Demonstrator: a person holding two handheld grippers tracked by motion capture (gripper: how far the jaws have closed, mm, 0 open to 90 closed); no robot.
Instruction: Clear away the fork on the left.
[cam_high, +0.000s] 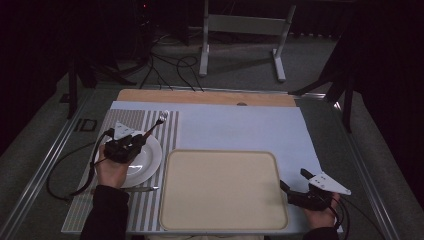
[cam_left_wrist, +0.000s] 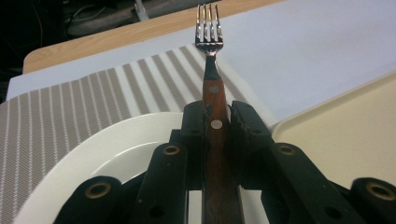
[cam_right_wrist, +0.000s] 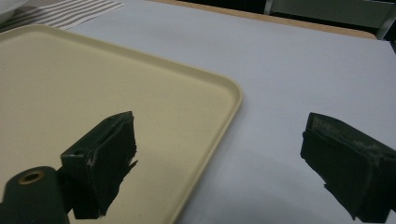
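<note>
A pale grey cloth (cam_high: 240, 127) covers the table. On it lies a cream rectangular plastic tray (cam_high: 222, 189), beside a grey striped placemat (cam_high: 150, 200) bearing a round white plate (cam_high: 150, 155). Above the plate, the left gripper (cam_left_wrist: 215, 122) pinches a wooden-handled steel fork (cam_left_wrist: 210, 56) between its 2 jaws. The right gripper (cam_right_wrist: 219, 154) rests with jaws spread wide at the tray's right edge.

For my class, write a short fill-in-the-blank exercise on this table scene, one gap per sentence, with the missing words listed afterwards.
1. The left gripper is shut on a ____ with a wooden handle.
2. The right gripper has its jaws ____.
3. The white plate rests on the ____ placemat.
4. The beige tray carries ____.

Missing words: fork; open; striped; nothing
</note>
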